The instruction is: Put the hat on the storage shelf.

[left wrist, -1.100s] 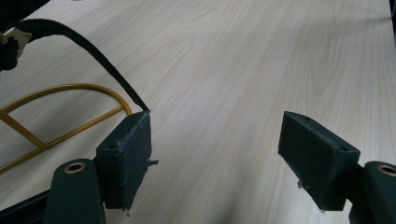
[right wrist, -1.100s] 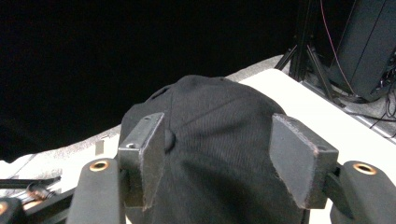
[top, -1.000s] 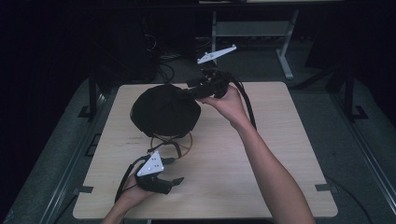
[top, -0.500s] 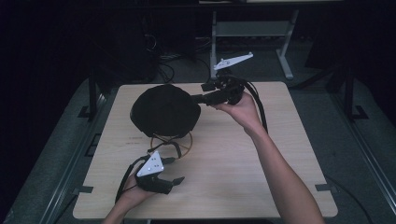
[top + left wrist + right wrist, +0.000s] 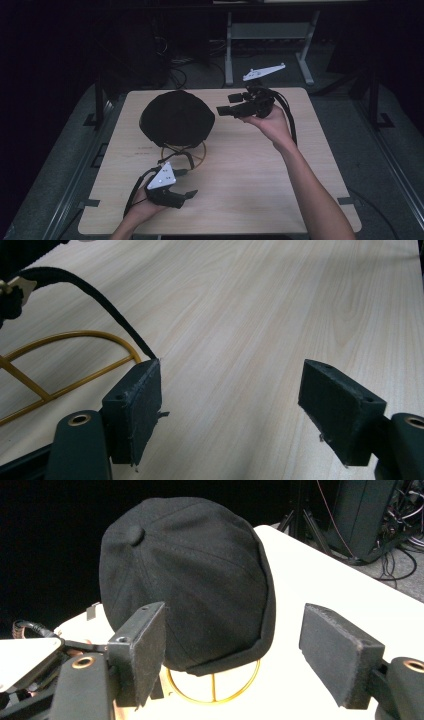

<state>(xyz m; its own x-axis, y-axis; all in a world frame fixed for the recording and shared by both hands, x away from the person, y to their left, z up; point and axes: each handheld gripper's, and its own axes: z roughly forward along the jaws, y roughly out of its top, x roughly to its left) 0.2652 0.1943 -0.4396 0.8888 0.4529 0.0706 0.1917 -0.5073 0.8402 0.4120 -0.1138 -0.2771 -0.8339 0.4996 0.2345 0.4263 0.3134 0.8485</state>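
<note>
Bare table point(image 5: 260, 180) right of cap point(image 5: 176, 118) — gold stand point(image 5: 183, 152) beneath

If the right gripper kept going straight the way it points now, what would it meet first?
Probably the black cap on its gold wire stand; the open right gripper points at its side, though depth is hard to judge.

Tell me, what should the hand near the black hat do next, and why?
Probably draw the right gripper a little further from the black cap. Its jaws have just been opening, nothing sits between them, and the cap already rests on the gold wire stand, apparently placed.
</note>
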